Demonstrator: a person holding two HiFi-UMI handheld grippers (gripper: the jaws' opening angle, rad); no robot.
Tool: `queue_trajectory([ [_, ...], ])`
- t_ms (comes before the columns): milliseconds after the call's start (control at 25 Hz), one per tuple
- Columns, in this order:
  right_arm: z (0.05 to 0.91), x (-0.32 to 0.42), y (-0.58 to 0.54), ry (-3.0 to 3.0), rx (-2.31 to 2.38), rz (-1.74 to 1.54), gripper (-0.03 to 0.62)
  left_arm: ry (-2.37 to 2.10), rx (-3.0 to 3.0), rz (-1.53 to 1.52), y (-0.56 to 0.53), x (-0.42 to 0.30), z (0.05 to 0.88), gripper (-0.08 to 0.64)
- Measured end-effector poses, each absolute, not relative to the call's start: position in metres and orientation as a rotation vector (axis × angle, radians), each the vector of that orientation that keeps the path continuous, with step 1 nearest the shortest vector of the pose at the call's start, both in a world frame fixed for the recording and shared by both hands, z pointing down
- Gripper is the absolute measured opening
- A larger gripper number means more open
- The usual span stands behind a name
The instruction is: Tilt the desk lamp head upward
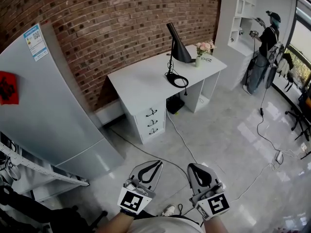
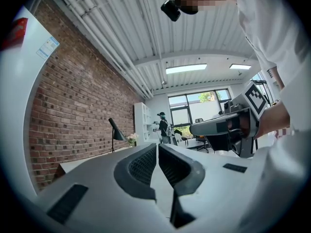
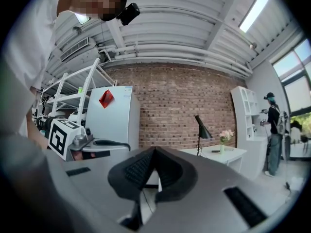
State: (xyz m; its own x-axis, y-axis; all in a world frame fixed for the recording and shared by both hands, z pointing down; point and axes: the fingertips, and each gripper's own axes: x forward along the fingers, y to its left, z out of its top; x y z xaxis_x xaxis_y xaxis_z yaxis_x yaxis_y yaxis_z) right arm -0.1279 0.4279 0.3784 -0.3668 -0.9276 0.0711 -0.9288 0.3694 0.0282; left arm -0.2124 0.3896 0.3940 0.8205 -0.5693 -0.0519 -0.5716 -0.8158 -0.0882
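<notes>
Well, I hold left gripper (image 1: 154, 166) & right gripper (image 1: 194, 169) low, jaws together w/ nothing between; desk lamp (image 1: 178, 47) stands far off on desk (image 1: 141, 84) (hinge too small to read).

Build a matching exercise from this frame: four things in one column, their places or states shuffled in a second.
Column 1
1. black cone-shaded desk lamp
2. pink flowers in a small vase
3. red paper square
4. left gripper

Column 2
A. stuck on the tall grey refrigerator
B. claw shut on nothing, held low, well away from the white desk
C. at the desk's end nearest the white shelf unit
D. standing on the desk, shade angled downward

Pairs: 1-D, 2-C, 3-A, 4-B
</notes>
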Motion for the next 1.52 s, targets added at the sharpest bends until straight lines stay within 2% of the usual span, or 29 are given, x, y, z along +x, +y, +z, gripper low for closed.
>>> queue_trajectory([
  [680, 0.389, -0.088, 0.437, -2.603, 1.654, 0.031, 0.012, 1.06, -2.878, 0.01, 0.398, -0.186, 0.407, 0.02],
  [1520, 0.388, -0.05, 0.424, -2.57, 1.741, 0.027, 0.012, 0.997, -2.889, 0.019, 0.376, -0.15, 0.404, 0.02],
])
